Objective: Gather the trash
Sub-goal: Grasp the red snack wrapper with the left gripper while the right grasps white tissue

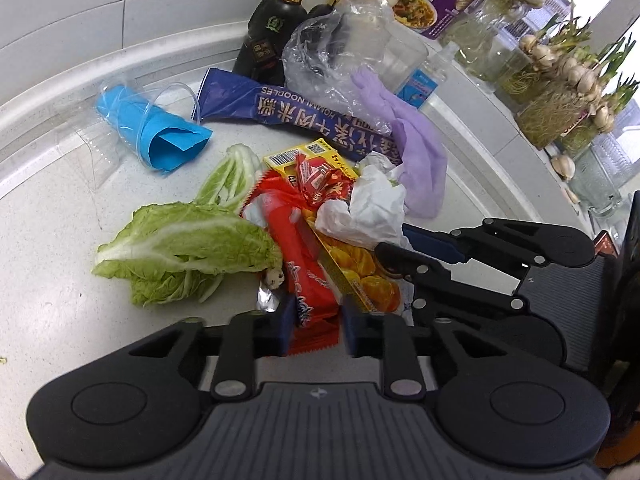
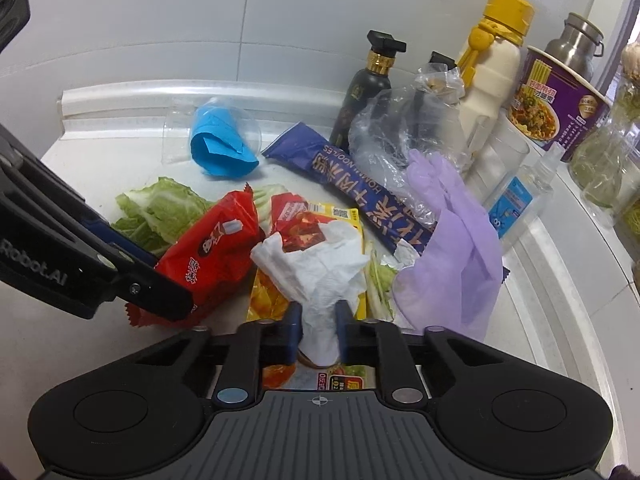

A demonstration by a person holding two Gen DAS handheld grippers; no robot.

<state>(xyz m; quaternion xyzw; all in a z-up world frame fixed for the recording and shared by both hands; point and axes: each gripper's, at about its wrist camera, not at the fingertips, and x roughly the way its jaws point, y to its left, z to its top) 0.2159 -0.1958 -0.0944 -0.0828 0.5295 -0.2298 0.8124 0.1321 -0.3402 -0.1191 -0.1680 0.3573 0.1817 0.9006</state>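
Observation:
Trash lies heaped on a white counter (image 1: 60,312). My left gripper (image 1: 318,320) is shut on a red snack wrapper (image 1: 308,276); the right wrist view shows that gripper (image 2: 172,280) at the left, on the wrapper (image 2: 212,248). My right gripper (image 2: 319,320) is shut on a crumpled white tissue (image 2: 320,264), which lies over a yellow food packet (image 2: 352,220). In the left wrist view it (image 1: 394,240) reaches in from the right to the tissue (image 1: 368,208). Cabbage leaves (image 1: 180,248), a blue noodle packet (image 1: 292,112), a purple glove (image 1: 420,160) and a clear bag (image 1: 332,52) lie around.
Blue paper in a crushed clear cup (image 1: 160,128) lies at the back left. Dark bottles (image 1: 272,36), a noodle cup (image 1: 436,4), a small spray bottle (image 2: 520,196), a yellow-capped bottle (image 2: 492,68) and jars of sprouting garlic (image 1: 560,80) line the back and right.

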